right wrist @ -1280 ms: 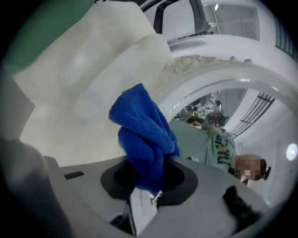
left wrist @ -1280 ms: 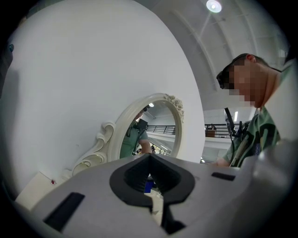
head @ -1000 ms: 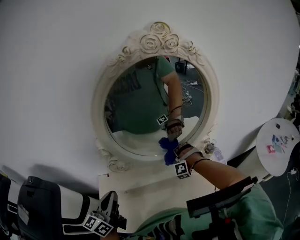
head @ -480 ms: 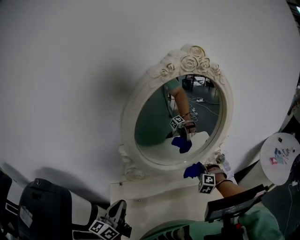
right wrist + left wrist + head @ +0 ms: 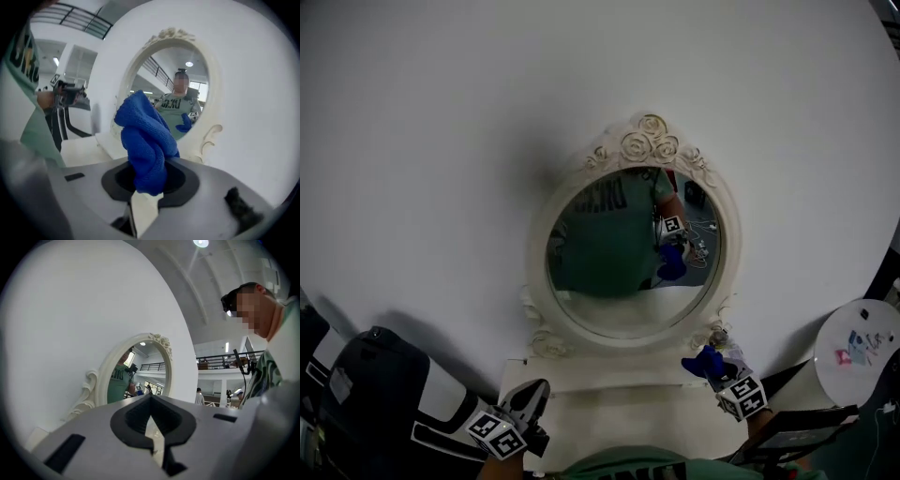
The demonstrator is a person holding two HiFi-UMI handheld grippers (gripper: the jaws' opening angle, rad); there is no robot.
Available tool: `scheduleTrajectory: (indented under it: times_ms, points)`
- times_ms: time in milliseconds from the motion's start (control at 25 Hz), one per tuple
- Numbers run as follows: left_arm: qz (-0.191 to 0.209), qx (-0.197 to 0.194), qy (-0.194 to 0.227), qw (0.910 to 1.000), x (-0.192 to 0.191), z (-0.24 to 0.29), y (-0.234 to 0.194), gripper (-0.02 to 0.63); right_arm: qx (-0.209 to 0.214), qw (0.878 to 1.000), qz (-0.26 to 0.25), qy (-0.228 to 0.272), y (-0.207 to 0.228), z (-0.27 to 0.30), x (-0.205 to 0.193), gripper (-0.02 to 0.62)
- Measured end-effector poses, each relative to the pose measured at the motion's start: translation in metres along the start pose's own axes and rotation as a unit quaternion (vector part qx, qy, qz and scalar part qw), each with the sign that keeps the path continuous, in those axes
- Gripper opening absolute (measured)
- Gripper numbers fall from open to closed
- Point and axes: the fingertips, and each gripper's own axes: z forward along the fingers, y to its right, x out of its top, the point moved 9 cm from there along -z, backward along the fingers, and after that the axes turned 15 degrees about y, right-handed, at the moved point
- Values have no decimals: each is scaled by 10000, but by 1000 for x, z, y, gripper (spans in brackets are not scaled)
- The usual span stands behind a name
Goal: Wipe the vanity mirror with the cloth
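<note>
Blue cloth (image 5: 703, 360) is clamped in the right tool (image 5: 715, 368) at lower right, just beside the frame of the vanity mirror (image 5: 630, 246) at centre. Left tool (image 5: 532, 401), lower left, is closed, empty.

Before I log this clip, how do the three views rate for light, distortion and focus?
Head view: dim, dark corners, fisheye bends the wall, and a soft shadow lies left of the mirror. Left gripper view: bright, strong barrel distortion, a ceiling lamp flares at the top edge. Right gripper view: the cloth is sharp, the picture's rim dark and smeared.
</note>
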Motion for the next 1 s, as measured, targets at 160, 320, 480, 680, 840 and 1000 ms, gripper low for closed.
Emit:
scheduleTrajectory:
  times_ms: [160,320,480,680,840,1000]
  points:
    - [95,177,-158,9997,-41,23,67,6,254,9960,490,698,30,-43,1,91]
    - [241,392,-341,9984,-65,29,112,6,620,9884,956,1000,37,-61,-8,91]
    - [448,455,-332,9974,-72,26,127,6,620,9873,970,1091,44,-70,-11,91]
    - [469,460,-357,9972,-63,18,113,6,429,9879,972,1131,38,-68,-5,89]
    - [493,333,-317,9977,-50,17,103,6,310,9875,935,1233,26,-68,5,89]
    - [461,225,-316,9982,-46,20,98,6,265,9880,894,1235,23,-67,15,89]
